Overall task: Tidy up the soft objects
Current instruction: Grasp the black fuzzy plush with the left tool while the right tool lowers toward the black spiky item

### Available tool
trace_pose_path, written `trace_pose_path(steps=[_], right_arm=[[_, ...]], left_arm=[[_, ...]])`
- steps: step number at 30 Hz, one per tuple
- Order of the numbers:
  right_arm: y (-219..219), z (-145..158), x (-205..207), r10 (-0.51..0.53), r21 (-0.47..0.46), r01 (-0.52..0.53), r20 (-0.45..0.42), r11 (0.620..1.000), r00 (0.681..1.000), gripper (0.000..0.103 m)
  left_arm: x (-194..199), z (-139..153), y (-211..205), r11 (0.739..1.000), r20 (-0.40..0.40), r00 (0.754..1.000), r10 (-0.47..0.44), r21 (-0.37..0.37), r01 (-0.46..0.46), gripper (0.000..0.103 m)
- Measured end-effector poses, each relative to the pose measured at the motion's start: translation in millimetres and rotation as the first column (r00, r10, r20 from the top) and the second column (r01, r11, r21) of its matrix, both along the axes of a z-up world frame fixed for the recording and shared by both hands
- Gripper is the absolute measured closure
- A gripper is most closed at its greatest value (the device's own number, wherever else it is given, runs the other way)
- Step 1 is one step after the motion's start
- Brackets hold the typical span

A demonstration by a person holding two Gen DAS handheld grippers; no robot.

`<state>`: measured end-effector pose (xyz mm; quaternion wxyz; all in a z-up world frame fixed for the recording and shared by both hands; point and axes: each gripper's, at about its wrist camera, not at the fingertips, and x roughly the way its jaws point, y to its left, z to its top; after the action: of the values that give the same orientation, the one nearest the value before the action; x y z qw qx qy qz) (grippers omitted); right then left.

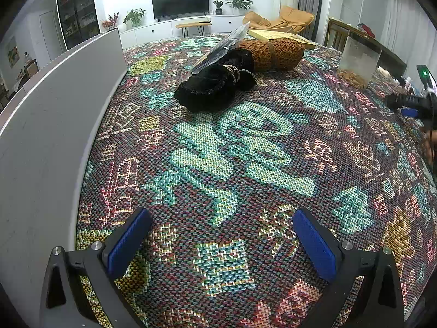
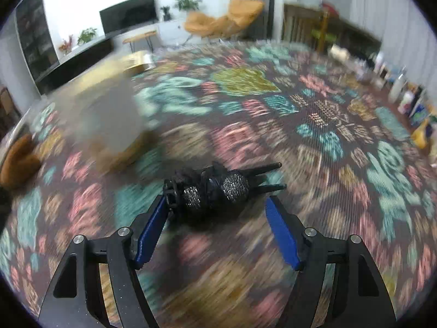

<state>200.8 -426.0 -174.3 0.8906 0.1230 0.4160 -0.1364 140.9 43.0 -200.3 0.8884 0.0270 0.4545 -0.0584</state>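
In the left wrist view a black knitted bundle tied with a band lies on the patterned cloth, with a clear plastic bag leaning on it and a brown knitted roll behind. My left gripper is open and empty, well short of them. In the blurred right wrist view my right gripper is open, its fingers on either side of a black item with two sparkly round ends and two prongs lying on the cloth. The brown roll shows at the left edge.
A grey panel stands along the left. A clear plastic container stands at the right, also blurred in the right wrist view. A flat cardboard box lies at the back. Bottles line the right edge.
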Motion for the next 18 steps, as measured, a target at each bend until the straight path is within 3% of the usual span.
trace_pose_path(steps=[4,7,9,11,15,18], right_arm=[[-16.4,20.0,-36.4,-0.015,0.184,-0.014,0.153,0.983,0.988,0.026],[6.5,13.6,-69.6,-0.033,0.199,0.014,0.093,0.980,0.995,0.026],[29.7,6.3,-78.0,-0.004,0.157,0.000,0.020,0.988,1.000,0.026],[60.0,-4.7,-84.1,0.026,0.055,-0.023,-0.062,0.998,0.998,0.026],[95.0,-10.7,-97.9,0.032,-0.159,-0.040,-0.050,0.987,0.998,0.024],[96.5,-10.8,-99.4,0.018,-0.177,-0.027,-0.053,0.984,0.998,0.022]], left_arm=[[-0.1,0.1,0.1,1.000,0.000,1.000,0.000,0.000,0.000,0.000],[-0.1,0.1,0.1,1.000,0.000,1.000,0.000,0.000,0.000,0.000],[0.0,0.0,0.1,1.000,0.000,1.000,0.000,0.001,0.000,0.000],[0.0,0.0,0.1,1.000,0.000,1.000,0.000,0.000,0.000,0.000],[1.6,0.4,-0.3,1.000,-0.009,1.000,-0.008,0.000,0.008,0.000],[23.0,10.5,-4.2,1.000,-0.049,0.999,-0.016,-0.005,0.016,0.000]])
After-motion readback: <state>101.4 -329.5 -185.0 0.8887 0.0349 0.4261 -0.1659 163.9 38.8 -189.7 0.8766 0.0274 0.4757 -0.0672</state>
